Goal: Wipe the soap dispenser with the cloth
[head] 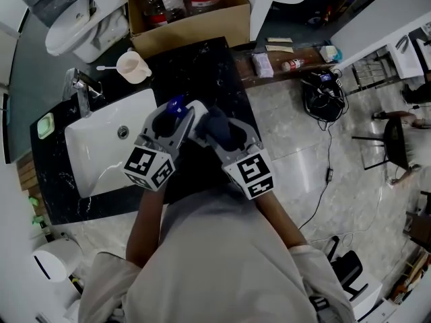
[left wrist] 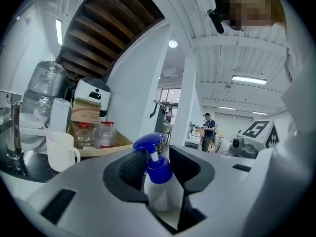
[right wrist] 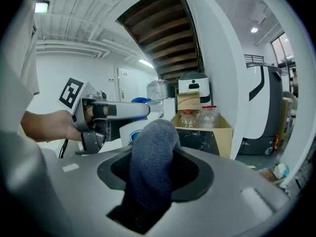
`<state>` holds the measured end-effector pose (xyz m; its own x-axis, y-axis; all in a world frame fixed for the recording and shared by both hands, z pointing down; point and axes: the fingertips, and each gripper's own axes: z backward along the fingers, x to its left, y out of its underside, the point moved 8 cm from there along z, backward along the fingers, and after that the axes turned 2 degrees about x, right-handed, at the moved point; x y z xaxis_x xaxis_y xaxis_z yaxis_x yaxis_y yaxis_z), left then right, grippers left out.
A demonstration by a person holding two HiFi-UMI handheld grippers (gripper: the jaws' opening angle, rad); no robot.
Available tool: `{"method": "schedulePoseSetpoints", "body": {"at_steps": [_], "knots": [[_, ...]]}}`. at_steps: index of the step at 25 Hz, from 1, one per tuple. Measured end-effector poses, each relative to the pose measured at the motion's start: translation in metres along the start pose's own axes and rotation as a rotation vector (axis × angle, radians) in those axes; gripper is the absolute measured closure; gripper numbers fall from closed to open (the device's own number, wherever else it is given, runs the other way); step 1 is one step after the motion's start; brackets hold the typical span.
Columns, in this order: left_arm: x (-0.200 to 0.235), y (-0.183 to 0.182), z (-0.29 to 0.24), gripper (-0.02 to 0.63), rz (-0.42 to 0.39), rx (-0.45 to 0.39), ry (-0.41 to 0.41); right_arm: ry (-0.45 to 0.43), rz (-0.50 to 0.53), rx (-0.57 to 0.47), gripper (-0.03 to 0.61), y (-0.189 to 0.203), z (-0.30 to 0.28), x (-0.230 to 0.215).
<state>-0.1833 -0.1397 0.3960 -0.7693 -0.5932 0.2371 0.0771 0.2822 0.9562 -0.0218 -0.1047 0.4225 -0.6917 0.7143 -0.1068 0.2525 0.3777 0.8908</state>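
The left gripper [left wrist: 160, 163] has its jaws closed on the soap dispenser [left wrist: 159, 180]. The pads sit on either side of the white bottle, just below the blue collar, and the blue pump head rises above them. The bottle stands upright at lower centre of the left gripper view.

The right gripper [right wrist: 154, 171] has its jaws closed on the cloth [right wrist: 152, 154]. The dark blue fabric bulges out between them in a rounded wad at centre frame.

In the head view the left gripper [head: 176, 115] and the right gripper [head: 214, 128] converge at centre frame, above the edge of the black counter [head: 195, 66]. The dispenser [head: 176, 103] is just left of the cloth [head: 219, 124]. Whether they touch cannot be told. The sink [head: 91, 170] lies at centre left. A cup [head: 133, 66] and a cardboard box [head: 195, 27] stand further up the frame.

Step in hand, as judged: the approach to the wipe, with the dispenser held firm and the cloth brought to its side.

The next move calls for:
- pressing the wad against the bottle wall
- stroking it along and around the body
- a firm left grip so the bottle does not twist or tilt
- moderate pressure near the pump head, to avoid dispensing soap
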Motion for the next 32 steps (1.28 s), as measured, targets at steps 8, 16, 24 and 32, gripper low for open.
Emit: {"method": "schedulePoseSetpoints", "body": {"at_steps": [8,16,24,32], "knots": [[0.000,0.000,0.001,0.476,0.004,-0.001,0.006,0.009,0.009,0.038,0.402,0.013,0.000,-0.005],[-0.001,0.000,0.001,0.476,-0.002,0.001,0.007,0.006,-0.012,0.099,0.402,0.028,0.001,-0.007],[-0.003,-0.001,0.001,0.475,-0.002,0.001,0.011,0.011,-0.020,0.137,0.402,0.037,0.002,-0.009],[-0.004,0.000,0.001,0.475,-0.008,0.001,0.013,0.012,-0.018,0.144,0.401,0.038,0.001,-0.008]]}}
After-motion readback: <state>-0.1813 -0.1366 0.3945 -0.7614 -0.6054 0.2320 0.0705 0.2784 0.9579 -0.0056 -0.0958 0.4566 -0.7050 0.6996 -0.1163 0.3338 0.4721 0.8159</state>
